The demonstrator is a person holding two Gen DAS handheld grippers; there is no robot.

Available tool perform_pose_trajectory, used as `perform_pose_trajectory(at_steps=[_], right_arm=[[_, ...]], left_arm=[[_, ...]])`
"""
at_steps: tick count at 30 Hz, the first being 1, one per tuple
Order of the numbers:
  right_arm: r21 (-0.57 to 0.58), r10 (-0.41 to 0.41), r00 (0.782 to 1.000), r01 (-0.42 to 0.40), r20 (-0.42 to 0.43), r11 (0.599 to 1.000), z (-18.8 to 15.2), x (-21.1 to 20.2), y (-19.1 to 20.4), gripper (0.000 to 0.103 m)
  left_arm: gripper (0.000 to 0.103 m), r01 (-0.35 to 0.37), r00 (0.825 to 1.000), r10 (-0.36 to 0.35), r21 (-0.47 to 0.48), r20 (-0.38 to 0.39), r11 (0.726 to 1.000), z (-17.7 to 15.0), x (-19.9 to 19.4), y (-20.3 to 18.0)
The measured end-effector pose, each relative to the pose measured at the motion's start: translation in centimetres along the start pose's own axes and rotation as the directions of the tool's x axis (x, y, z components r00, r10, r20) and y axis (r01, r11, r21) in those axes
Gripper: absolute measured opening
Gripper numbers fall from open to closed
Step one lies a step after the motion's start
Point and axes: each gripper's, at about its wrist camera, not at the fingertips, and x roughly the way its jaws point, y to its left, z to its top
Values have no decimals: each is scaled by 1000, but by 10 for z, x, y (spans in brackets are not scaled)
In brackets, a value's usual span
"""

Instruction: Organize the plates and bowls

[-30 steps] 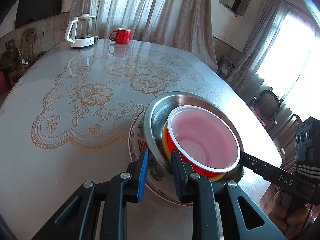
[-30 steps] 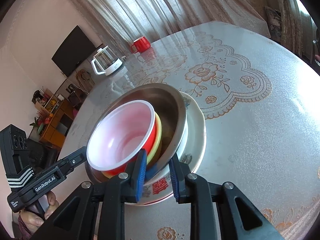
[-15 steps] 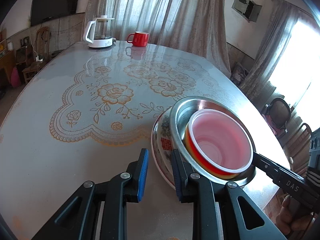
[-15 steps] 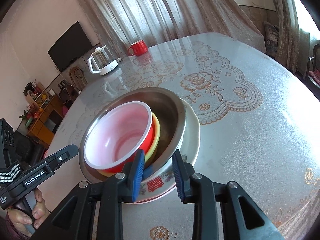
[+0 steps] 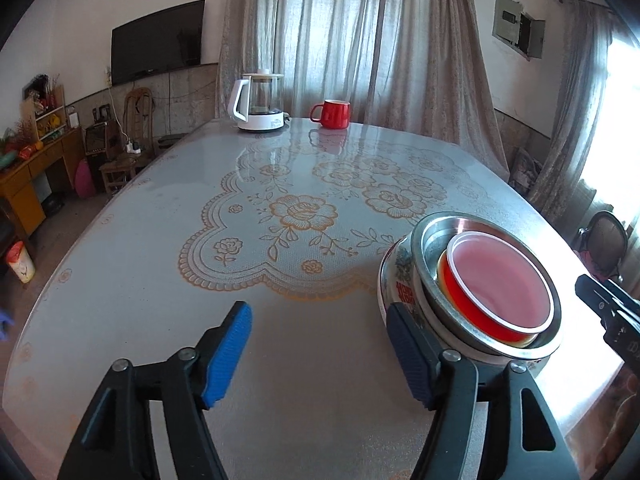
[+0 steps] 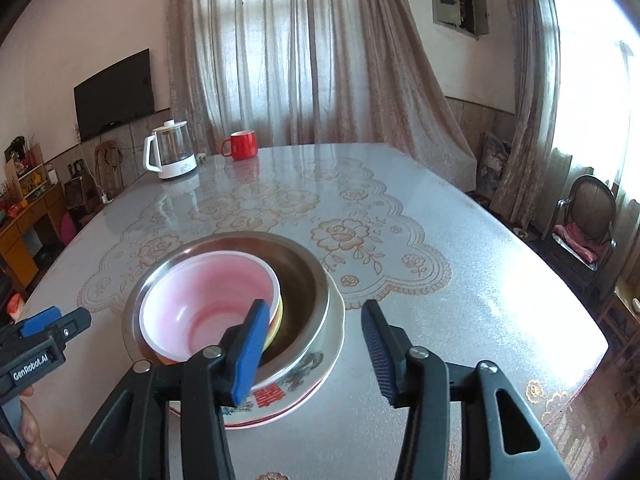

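1. Both tools are letting go! The left gripper has its jaws opening, nothing between them but bare table; its right pad sits just beside the stack, on the printed plate's side.
2. The right gripper has jaws opening too. Its left pad hangs in front of the stack's near rim; from here I cannot tell whether it touches.
3. The stack itself sits near the table's front edge: a red bowl nested in a yellow bowl, inside a steel bowl, on a printed plate.
4. The risk, as I judge it: the red bowl sits off-centre, pushed to one side of the steel bowl. A pad catching a rim on the way out could tip it or drag the whole pile towards the edge.
5. The kettle and mug stand far behind the stack, well clear.
6. Hard to make out: anything under the printed plate, how deep the yellow bowl goes, and the person's hands, cut off at the frame corners.
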Motion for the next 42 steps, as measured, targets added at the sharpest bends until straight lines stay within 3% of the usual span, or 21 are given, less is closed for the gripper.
perform_pose_trajectory(at_steps=[2, 4, 7, 11, 19, 24, 31, 42], right_arm=[[9, -17, 1000, 17, 23, 1000, -1, -4, 4, 73], [18, -27, 999, 27, 25, 999, -4, -5, 8, 73], [6, -95, 995, 94, 14, 996, -8, -4, 15, 74], [-18, -124, 992, 124, 11, 992, -14, -6, 20, 74], [11, -83, 996, 83, 33, 996, -20, -14, 18, 74], [31, -55, 998, 54, 20, 998, -21, -13, 18, 74], [21, -59, 998, 58, 38, 998, -21, -15, 24, 74], [14, -53, 998, 52, 46, 999, -19, -13, 25, 74]], left_arm=[[86, -24, 1000, 24, 6, 2, 1000, -3, -1, -2], [89, -31, 999, 31, 0, -8, 1000, -6, -2, -5], [102, -38, 999, 38, -4, -20, 999, -11, -3, -8], [103, -32, 999, 32, 10, 5, 999, -15, -10, -11], [103, -23, 998, 22, 18, 55, 1000, -16, -22, -17], [103, -89, 994, 88, 20, 61, 996, -17, -22, -19], [103, -118, 991, 118, -7, 62, 993, -20, -17, -14], [103, -85, 995, 84, 14, 54, 996, -21, -12, -16]])
